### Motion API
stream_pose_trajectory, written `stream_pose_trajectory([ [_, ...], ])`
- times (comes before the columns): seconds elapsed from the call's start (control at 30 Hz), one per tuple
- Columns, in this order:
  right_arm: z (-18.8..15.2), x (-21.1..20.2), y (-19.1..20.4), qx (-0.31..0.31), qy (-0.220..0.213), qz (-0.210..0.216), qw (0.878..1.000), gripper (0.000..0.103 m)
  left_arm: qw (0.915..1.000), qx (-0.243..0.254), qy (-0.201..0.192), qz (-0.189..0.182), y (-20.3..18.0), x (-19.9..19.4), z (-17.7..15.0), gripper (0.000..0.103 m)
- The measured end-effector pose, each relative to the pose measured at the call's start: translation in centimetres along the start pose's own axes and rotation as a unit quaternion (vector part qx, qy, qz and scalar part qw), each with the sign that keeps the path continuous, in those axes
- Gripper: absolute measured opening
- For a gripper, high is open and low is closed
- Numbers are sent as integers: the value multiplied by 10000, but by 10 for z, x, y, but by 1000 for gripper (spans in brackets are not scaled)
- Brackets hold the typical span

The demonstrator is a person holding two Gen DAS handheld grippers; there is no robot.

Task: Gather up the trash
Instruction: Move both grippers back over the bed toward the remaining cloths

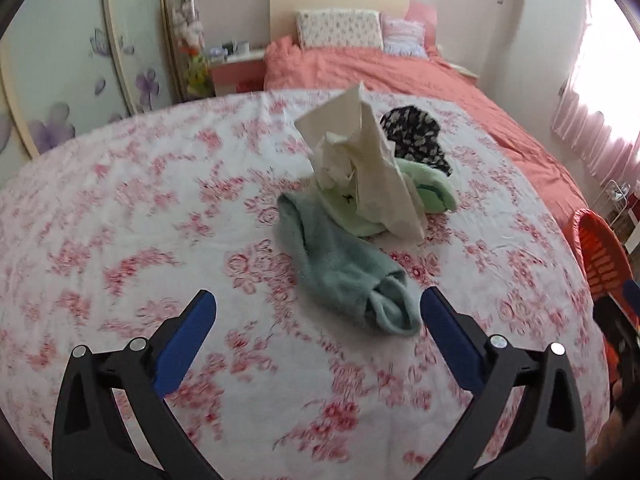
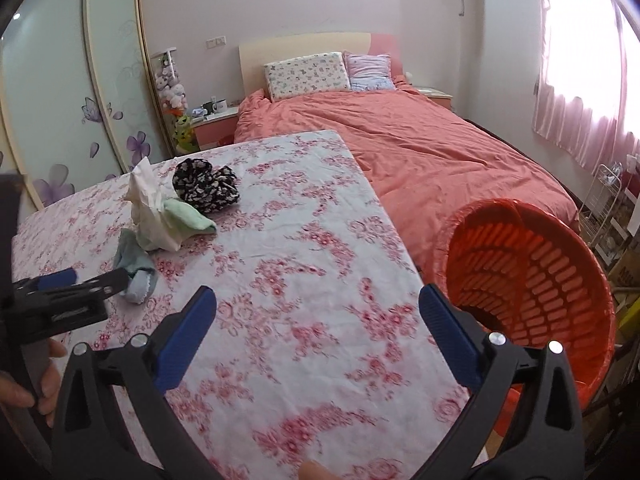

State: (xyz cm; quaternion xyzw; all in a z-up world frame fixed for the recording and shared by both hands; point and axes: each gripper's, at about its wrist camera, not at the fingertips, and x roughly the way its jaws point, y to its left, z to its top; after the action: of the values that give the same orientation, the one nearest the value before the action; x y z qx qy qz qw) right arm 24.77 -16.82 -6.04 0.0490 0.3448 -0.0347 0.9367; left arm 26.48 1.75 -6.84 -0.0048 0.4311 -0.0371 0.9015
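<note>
A crumpled white paper tissue [image 1: 360, 160] stands on the floral tablecloth [image 1: 140, 220], leaning on a light green sock [image 1: 428, 188]. A teal sock [image 1: 344, 276] lies in front of it and a black-and-white patterned cloth [image 1: 416, 136] behind. My left gripper [image 1: 318, 312] is open and empty, just short of the teal sock's near end. In the right wrist view the tissue [image 2: 148, 208], teal sock [image 2: 134, 268] and left gripper [image 2: 84, 280] show at the left. My right gripper [image 2: 318, 312] is open and empty over the table, beside the orange basket [image 2: 532, 280].
The orange basket lined with a bag stands off the table's right edge, also seen in the left wrist view [image 1: 600, 256]. A bed with a coral duvet [image 2: 420, 148] lies behind the table. Wardrobe doors [image 2: 60, 100] are at the left, a wire rack [image 2: 608, 208] at the right.
</note>
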Motion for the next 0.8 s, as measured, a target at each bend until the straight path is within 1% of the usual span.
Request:
stream_pose_trajectory([
  [0.07,1,3,2,35,-27,-10,10000,99,10000,38,-21,52,-4,7,4,101],
  [0.2,2,6,2,88,-27,-89,9999,99,9998,-41,35,165,-6,14,4,99],
  [0.27,2,8,2,100,-20,-141,9998,99,9996,-50,115,256,-5,20,4,93],
  [0.3,2,9,3,103,-9,-144,9998,99,9996,-59,157,209,-4,22,3,86],
  [0.33,1,9,3,110,0,-136,9998,99,9997,-78,168,137,-2,22,3,82],
  [0.37,1,10,4,112,1,-118,9999,99,9998,-75,105,119,1,19,2,78],
  [0.43,1,11,6,92,5,-89,9999,99,9999,-74,51,83,7,16,0,65],
  [0.5,0,11,10,55,15,-55,10000,99,9999,-146,29,79,16,13,-1,61],
  [0.6,-1,9,16,-25,1,-1,10000,99,9995,-252,43,163,31,14,1,61],
  [0.67,-1,9,20,-92,0,24,10000,99,9994,-308,45,147,36,17,6,61],
  [0.7,-1,10,22,-114,6,30,9999,99,9994,-327,50,142,36,17,7,58],
  [0.8,0,12,30,-146,37,82,9999,99,9993,-361,39,69,37,18,11,39],
])
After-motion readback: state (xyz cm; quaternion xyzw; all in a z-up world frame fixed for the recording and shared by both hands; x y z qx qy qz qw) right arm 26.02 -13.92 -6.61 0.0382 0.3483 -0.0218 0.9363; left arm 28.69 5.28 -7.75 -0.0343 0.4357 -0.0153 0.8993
